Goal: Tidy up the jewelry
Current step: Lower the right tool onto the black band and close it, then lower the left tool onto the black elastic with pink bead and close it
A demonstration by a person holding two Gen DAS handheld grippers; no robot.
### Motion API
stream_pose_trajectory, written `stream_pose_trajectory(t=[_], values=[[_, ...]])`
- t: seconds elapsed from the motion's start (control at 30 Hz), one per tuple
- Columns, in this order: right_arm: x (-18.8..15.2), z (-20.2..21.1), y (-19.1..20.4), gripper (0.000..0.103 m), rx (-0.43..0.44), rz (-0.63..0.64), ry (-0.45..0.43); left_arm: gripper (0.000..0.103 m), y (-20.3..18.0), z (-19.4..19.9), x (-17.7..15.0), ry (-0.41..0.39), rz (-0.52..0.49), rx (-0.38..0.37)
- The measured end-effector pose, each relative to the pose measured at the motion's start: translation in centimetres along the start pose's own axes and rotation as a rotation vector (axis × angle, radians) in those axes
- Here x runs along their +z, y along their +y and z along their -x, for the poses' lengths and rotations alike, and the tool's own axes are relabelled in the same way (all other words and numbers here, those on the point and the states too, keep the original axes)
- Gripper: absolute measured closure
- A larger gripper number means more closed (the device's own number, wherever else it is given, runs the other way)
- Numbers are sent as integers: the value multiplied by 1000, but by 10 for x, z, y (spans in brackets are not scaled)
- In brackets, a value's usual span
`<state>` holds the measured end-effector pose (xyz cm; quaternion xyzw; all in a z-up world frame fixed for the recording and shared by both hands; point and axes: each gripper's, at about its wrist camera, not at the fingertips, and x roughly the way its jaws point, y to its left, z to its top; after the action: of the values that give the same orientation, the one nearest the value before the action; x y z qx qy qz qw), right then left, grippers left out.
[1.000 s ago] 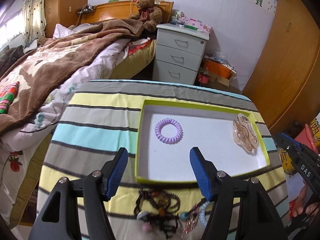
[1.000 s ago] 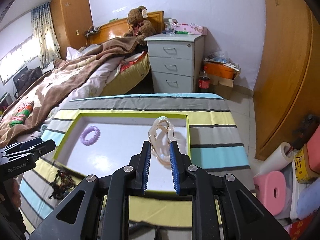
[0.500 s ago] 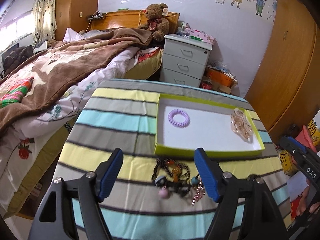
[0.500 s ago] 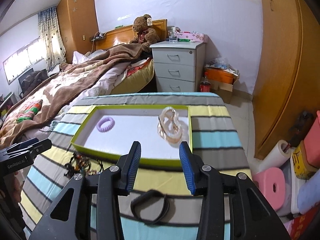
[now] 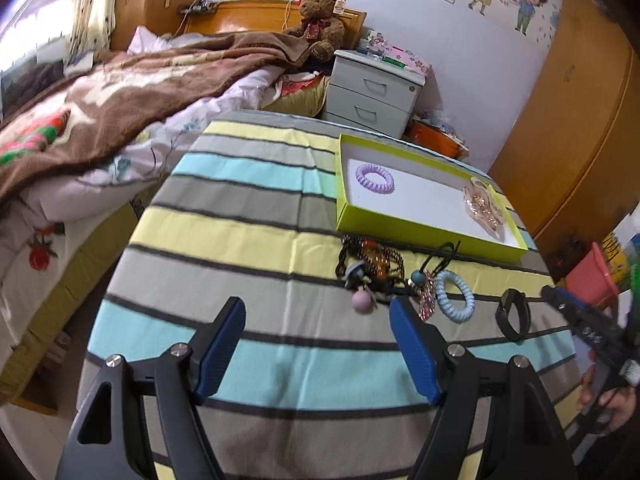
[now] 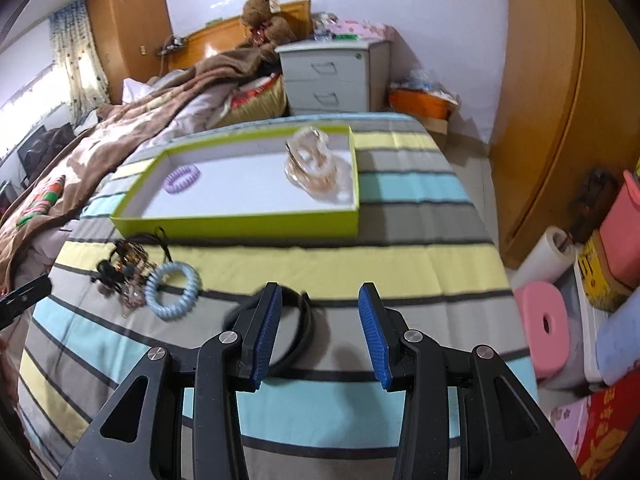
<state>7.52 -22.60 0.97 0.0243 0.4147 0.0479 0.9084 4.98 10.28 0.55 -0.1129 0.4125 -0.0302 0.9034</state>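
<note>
A: Jewelry, loose lot: tangled dark bead strands with a pink ball, lying on the striped surface just in front of the green tray. Beside the tangle, a pale blue coil hair tie, then a black band.

B: Tongs first, please. Largest opening?

A: Left tongs: blue pads wide apart, nothing between them, hovering over bare striped cloth short of the tangle. Their right pad sits just near the pink ball in the left wrist view; I cannot tell whether it touches.

B: And the right?

A: Right tongs: pads apart, moderate gap, holding nothing. The black band lies on the surface under and behind the left pad; contact cannot be told. Those jaws had just been opening earlier in the last second.

B: Containers?

A: One green tray, white floor, shallow walls. Contents: a translucent peach hair claw at its right end, a purple coil hair tie near its left end, well apart from each other.
</note>
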Motion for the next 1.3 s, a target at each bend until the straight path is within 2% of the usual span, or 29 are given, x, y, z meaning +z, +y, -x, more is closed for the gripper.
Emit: stream_pose_trajectory(t=[0.13, 0.2, 0.37, 0.43, 0.5, 0.8, 0.87, 0.93, 1.07, 1.2, 1.3], values=[[-6, -9, 3, 62, 16, 17, 41, 27, 5, 1, -11, 1, -23, 12], [-7, -15, 6, 62, 17, 30, 57, 27, 11, 0, -14, 17, -5, -16], [-10, -28, 10, 62, 11, 42, 93, 27, 17, 0, -21, 38, -14, -21], [-11, -33, 10, 62, -9, 49, 105, 25, 19, 2, -22, 42, -19, -56], [-11, -34, 11, 62, -16, 58, 97, 21, 20, 3, -23, 42, -15, -70], [-8, -37, 14, 62, -34, 80, 83, 21, 17, -1, -20, 68, -13, -35], [-9, -36, 14, 66, -38, 87, 80, 21, 13, -2, -20, 72, -19, -43], [-9, -35, 11, 76, -42, 79, 73, 21, 7, -4, -18, 78, -32, -40], [-9, -34, 6, 81, -24, 70, 70, 21, -3, -7, -15, 81, -34, -49], [-8, -34, 1, 92, -11, 56, 66, 21, -17, -11, -11, 84, -46, -61], [-10, -32, -3, 92, -3, 56, 64, 21, -27, -15, -9, 89, -65, -63]])
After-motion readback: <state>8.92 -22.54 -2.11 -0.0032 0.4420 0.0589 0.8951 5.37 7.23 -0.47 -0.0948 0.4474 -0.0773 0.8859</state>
